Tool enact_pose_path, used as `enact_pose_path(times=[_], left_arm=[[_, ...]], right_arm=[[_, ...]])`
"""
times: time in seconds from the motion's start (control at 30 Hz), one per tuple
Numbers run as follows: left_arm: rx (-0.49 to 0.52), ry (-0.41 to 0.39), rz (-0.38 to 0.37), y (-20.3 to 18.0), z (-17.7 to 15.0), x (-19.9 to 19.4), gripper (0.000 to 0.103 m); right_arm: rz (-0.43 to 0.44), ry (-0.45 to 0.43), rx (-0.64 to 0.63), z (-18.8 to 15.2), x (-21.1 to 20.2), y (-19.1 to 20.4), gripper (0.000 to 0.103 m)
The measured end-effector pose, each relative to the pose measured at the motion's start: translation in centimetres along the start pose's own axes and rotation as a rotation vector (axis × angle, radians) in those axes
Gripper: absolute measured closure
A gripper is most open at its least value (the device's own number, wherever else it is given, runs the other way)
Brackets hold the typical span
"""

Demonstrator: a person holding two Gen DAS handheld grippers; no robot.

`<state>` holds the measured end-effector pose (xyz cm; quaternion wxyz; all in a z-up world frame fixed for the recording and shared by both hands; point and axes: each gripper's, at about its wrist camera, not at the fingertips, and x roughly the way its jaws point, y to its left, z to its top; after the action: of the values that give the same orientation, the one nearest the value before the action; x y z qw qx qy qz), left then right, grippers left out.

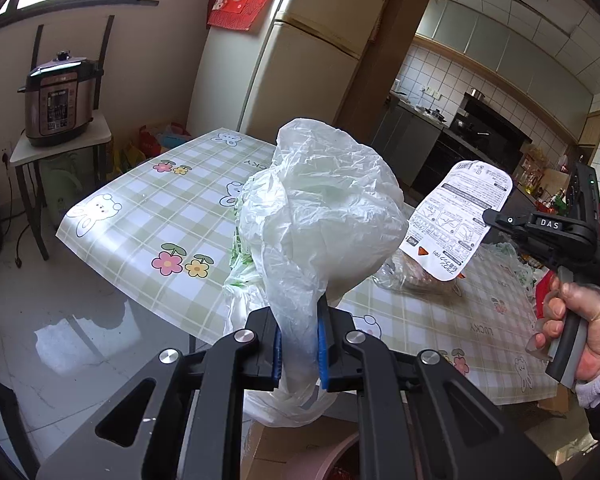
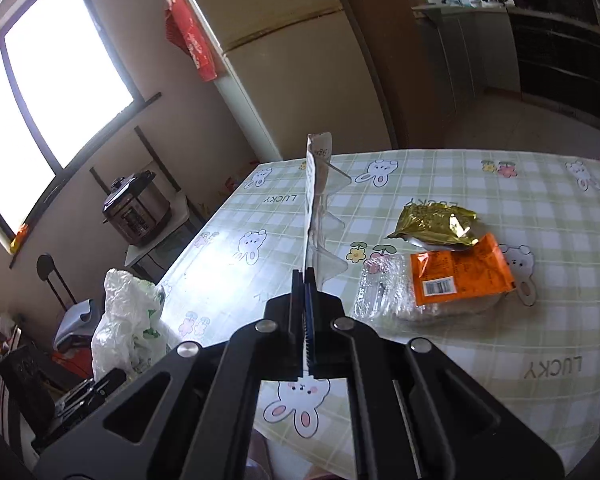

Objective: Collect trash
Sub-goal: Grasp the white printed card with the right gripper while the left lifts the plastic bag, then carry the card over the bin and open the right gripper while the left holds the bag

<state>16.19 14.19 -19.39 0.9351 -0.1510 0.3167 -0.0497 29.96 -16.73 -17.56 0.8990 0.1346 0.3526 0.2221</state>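
counting the trash: one white plastic bag point(image 1: 324, 208), bunched and pinched at its neck between the left gripper point(image 1: 298, 344) pads; one printed blister card point(image 1: 460, 220) clamped edge-on in the closed right gripper point(image 2: 306, 280), held above the table point(image 2: 500, 380). three pieces lie together on the checked cloth: one gold wrapper point(image 2: 436, 224), one orange packet point(image 2: 460, 268) with a barcode, one clear wrapper point(image 2: 384, 292). the cloth reads "lucky"; the right gripper body reads "das".
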Motion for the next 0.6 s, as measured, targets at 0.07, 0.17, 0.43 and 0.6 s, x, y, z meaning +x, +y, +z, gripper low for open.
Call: enact_pose_path(times=[0.07, 0.17, 0.43, 0.6], left_arm=[[0.017, 0.000, -0.009, -1.0, -0.4, -1.2, 0.090], [0.040, -0.001, -0.025, -2.5, -1.0, -2.8, 0.090], [0.091, -0.017, -0.048, -5.7, -2.9, -7.3, 0.090], [0.122, -0.032, -0.061, -7.3, -4.1, -10.0, 0.090]], right_arm=[[-0.001, -0.012, -0.033, -0.8, -2.5, 0.6, 0.098], [-0.006, -0.022, -0.077, -2.4, -5.9, 1.2, 0.098], [-0.007, -0.039, -0.108, -6.8, -13.2, 1.9, 0.098], [-0.016, -0.028, -0.138, -9.3, -16.2, 2.6, 0.098]])
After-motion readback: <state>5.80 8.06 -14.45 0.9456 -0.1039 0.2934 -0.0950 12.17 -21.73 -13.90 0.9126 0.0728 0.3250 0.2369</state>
